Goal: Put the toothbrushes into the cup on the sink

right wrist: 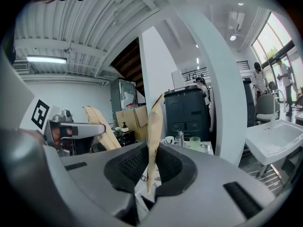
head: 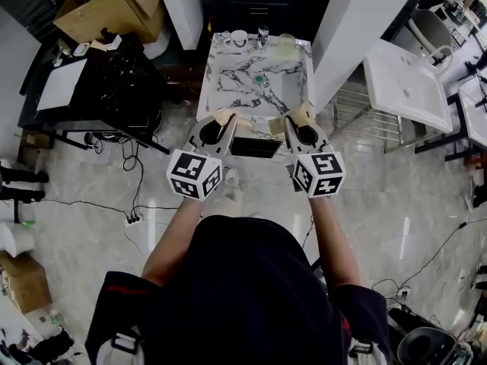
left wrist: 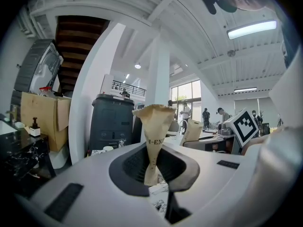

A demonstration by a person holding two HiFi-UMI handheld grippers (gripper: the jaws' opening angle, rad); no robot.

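Two tan paper packets [head: 224, 117], probably toothbrushes, are clamped before the marble sink [head: 228, 82] and its pale cup [head: 286, 45].

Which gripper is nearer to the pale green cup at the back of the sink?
Right. The right gripper is almost straight before the pale green cup, at the sink's near edge; the left gripper is level with it but farther left, in line with the white mug.

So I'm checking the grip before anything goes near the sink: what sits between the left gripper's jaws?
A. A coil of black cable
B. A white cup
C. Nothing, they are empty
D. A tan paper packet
D: in the left gripper view, the left gripper has its jaws closed on a tan paper packet that stands up out of them with its crumpled end on top.
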